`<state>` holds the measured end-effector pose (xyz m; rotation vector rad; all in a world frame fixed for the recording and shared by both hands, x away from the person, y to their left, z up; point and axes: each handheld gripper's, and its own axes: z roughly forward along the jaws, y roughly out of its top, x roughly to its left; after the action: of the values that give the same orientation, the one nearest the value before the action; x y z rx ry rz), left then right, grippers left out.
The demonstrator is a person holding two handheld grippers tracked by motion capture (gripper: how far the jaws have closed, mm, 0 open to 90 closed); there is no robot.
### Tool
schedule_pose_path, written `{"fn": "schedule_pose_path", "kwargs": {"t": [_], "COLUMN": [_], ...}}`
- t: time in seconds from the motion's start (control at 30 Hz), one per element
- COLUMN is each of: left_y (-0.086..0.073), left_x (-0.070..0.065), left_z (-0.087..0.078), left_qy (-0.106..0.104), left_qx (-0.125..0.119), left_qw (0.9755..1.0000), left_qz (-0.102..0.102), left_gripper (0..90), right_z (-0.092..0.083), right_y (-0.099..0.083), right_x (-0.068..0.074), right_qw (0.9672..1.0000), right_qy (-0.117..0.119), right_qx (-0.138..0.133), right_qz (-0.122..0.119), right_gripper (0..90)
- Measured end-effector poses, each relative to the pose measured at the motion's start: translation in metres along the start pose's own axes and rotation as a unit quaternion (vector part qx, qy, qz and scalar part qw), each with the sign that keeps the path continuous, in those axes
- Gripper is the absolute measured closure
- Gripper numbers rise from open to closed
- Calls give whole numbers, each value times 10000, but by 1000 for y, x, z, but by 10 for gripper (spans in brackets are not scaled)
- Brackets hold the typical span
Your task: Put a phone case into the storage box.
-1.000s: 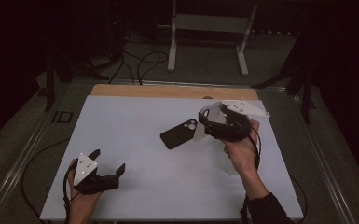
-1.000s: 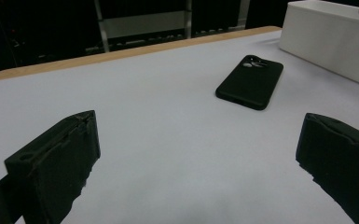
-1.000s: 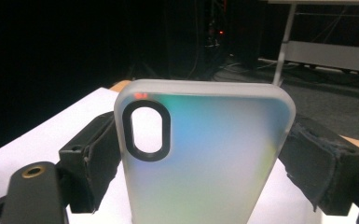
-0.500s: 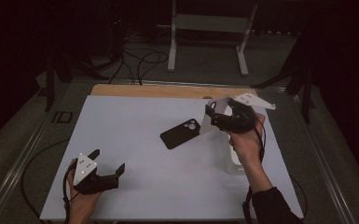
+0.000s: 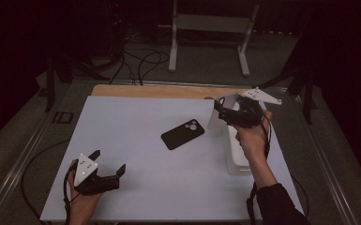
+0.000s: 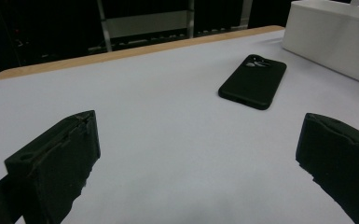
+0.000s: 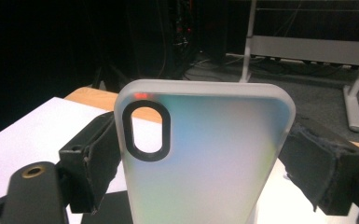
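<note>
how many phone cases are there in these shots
2: a black phone case lying flat mid-table, and a frosted translucent case clamped upright in the right gripper. More may sit hidden inside the white box.

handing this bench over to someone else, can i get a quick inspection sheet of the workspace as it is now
surface: white table top with a bare wooden strip along its far edge.
job's things: frosted translucent phone case with an oval camera cutout, held upright; black phone lying flat, camera side up, mid-table; white rectangular box at the right side.
clutter: nothing seen.
grippers: right gripper closed on the case's two long edges, raised above the box's far end; left gripper open, nothing between its jaws, low at the near left.
cables: one trails from each gripper; more lie on the floor beyond the table.
surroundings: dark room, white metal stand on the floor behind.
</note>
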<state>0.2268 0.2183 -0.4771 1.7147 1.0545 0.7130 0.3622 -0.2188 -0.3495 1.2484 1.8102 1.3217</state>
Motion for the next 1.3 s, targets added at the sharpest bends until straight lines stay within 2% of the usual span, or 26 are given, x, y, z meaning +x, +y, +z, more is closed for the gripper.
{"fn": "schedule_pose_path", "kwargs": {"t": [0.67,0.87,1.3], "left_y": [0,0,-1], "left_x": [0,0,0], "left_z": [0,0,1], "left_qy": [10,11,22], "left_qx": [6,0,22], "left_qw": [10000,10000,10000], "left_qz": [12,12,36], "left_gripper": [1,1,1], "right_z": [9,12,22], "right_y": [8,9,9], "right_x": [-25,-35,-48], "right_qw": [9991,9981,9962], "right_qy": [-434,-595,-852], "right_qx": [0,16,94], "right_qz": [38,139,177], "right_gripper": [166,166,166]}}
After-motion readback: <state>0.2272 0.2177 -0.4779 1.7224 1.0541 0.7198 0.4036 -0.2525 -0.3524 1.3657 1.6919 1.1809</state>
